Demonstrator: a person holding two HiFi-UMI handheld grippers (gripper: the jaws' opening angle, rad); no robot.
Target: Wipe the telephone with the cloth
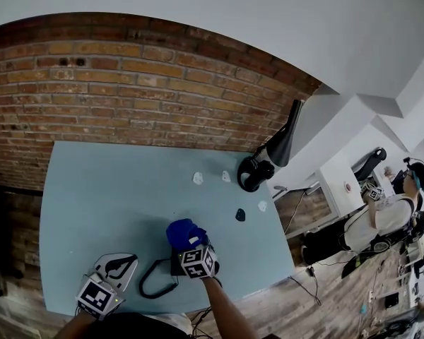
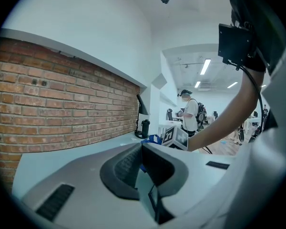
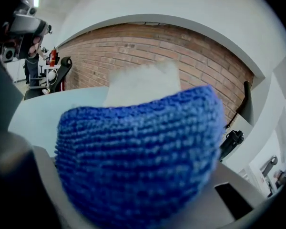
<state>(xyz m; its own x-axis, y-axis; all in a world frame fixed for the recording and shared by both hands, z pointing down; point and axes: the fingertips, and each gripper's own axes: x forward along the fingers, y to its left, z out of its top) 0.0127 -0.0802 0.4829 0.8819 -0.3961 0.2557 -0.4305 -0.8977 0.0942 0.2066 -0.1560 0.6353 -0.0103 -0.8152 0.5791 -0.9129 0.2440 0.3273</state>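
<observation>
My right gripper [image 1: 184,241] is shut on a bunched blue cloth [image 1: 183,232] near the front middle of the light blue table [image 1: 113,189]. The cloth [image 3: 143,166] fills the right gripper view and hides the jaws. Just under it shows a black part of the telephone [image 1: 175,265], and its black cord [image 1: 154,282] loops toward the table's front edge. My left gripper [image 1: 130,260] rests at the front left, apart from the phone. Its grey jaws [image 2: 142,152] meet at the tips with nothing between them. The blue cloth [image 2: 152,139] shows beyond them.
A black jug [image 1: 253,174] and a black lamp arm [image 1: 286,136] stand at the table's far right corner. Small white bits [image 1: 198,178] and a small dark piece [image 1: 240,215] lie on the right half. A brick wall [image 1: 127,90] backs the table. A person [image 1: 381,221] stands far right.
</observation>
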